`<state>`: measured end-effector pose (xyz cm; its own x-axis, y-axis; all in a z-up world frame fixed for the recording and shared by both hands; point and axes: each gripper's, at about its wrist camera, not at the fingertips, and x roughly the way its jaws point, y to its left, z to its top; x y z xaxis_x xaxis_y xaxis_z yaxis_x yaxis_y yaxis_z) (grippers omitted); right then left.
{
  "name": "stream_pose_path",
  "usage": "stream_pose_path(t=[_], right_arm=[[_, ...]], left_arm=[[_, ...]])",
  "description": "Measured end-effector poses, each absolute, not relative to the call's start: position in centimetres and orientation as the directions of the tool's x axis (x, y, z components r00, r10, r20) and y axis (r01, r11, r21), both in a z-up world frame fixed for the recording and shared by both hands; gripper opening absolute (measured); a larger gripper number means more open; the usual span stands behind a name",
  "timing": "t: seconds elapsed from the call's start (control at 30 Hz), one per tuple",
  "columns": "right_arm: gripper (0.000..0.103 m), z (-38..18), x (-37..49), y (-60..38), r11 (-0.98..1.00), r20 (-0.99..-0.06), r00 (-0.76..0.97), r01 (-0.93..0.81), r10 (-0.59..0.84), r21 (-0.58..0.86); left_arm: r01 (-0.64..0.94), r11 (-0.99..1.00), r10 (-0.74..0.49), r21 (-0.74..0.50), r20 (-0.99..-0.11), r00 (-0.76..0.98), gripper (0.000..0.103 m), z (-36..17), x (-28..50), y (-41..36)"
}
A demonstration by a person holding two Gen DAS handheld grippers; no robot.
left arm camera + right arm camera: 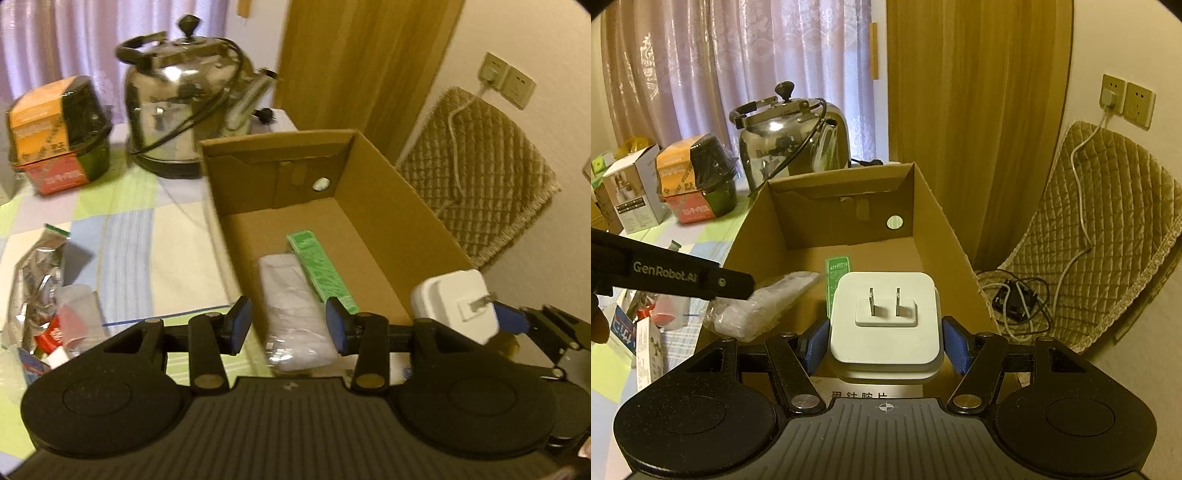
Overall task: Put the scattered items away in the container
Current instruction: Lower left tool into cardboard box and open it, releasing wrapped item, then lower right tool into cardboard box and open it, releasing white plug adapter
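An open cardboard box [388, 206] stands on the table with a green carton [321, 269] lying on its floor. A white plastic-wrapped packet [295, 314] lies over the box's near end. My left gripper [288, 326] is open with its jaws wide on either side of the packet, not touching it. My right gripper [886, 349] is shut on a white plug charger [886, 321], prongs pointing forward, held over the near end of the box [934, 229]. The charger [454, 302] also shows at the right of the left wrist view. The green carton [837, 269] sits just beyond it.
Loose items lie on the checked cloth left of the box: a foil bag [37, 266] and a red-and-white packet [55, 332]. Behind stand a steel kettle [184, 99] and stacked noodle bowls [59, 133]. A quilted chair [1108, 221] with cables [1015, 302] is on the right.
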<state>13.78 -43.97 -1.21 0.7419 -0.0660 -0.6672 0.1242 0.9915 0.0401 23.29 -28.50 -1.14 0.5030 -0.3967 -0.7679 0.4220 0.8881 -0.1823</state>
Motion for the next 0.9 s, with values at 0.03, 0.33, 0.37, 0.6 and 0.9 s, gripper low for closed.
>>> stream_pose_path(t=[0.03,0.33,0.37,0.6,0.9], right_arm=[[0.067,-1.2,13.8,-44.0,0.991,-0.666,0.743,0.124,-0.067,0.039],[0.067,-1.4,13.9,-43.7,0.991,-0.670,0.740,0.128,-0.065,0.045],[0.067,-1.4,13.9,-43.7,0.991,-0.670,0.739,0.127,-0.065,0.045],[0.067,-1.6,14.1,-43.7,0.991,-0.676,0.734,0.126,-0.064,0.043],[0.067,-2.3,14.6,-43.7,0.992,-0.697,0.715,0.120,-0.061,0.036]], left_arm=[[0.414,0.891,-0.394,-0.185,-0.768,0.505,0.039,-1.1,23.3,-28.1],[0.436,0.889,-0.362,-0.138,-0.795,0.487,0.042,-2.0,23.3,-27.7],[0.434,0.890,-0.363,-0.140,-0.794,0.488,0.042,-2.0,23.3,-27.8],[0.422,0.896,-0.355,-0.141,-0.798,0.487,0.042,-2.2,23.3,-27.2],[0.424,0.894,-0.356,-0.142,-0.801,0.482,0.042,-2.1,23.3,-27.0]])
